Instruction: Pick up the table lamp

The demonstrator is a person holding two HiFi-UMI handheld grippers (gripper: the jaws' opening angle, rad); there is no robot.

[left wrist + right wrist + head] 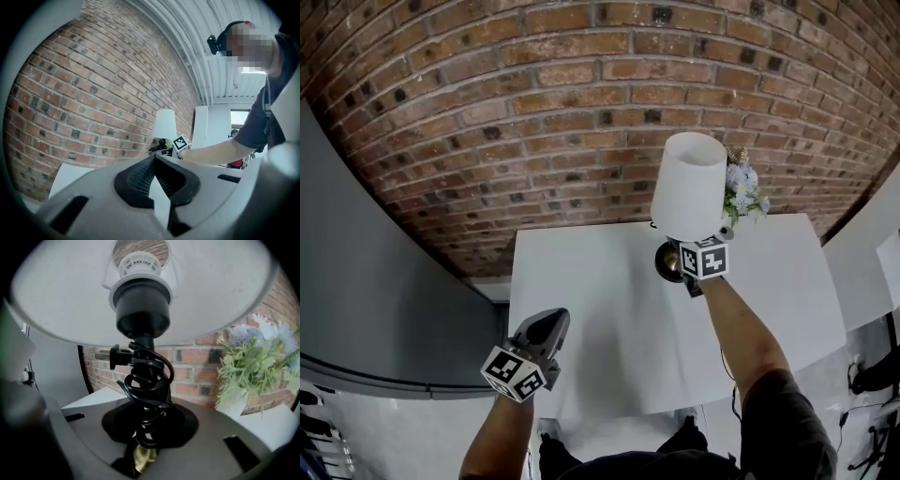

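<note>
1. Behind everything, found a brick wall [534, 94] filling the upper part of the head view.
2. Below it, noted a white table [600, 319], mostly bare on top and reaching from the wall toward the person.
3. Toward the far right of that top, saw the table lamp [689, 187] upright, with its white shade uppermost and its long axis straight up and down. Made out its dark round base [667, 264] just under the shade. Could not judge contact between base and table from above.
4. Found the right gripper [143, 446] clamped on the lamp's thin stem, low down near the base. Saw it reaching in from the person's side and angled a little downward, with the stem rising from between its jaws and the shade overhead. Judged this the nearer hand, already carrying the grip. Judged any lift best taken straight up along the stem, given a low hold under a tall shade and some risk of tipping.
5. Found the left gripper [551, 323] near the table's front left edge, jaws together on nothing and pointing level toward the wall. Placed the lamp off to its right and farther back, well apart from it.
6. Noted a bunch of pale flowers [741, 192] just behind the shade, to its right.
7. Saw a black cord [145, 380] wound round the stem, with its plug [115, 357] sticking out to the left.
</note>
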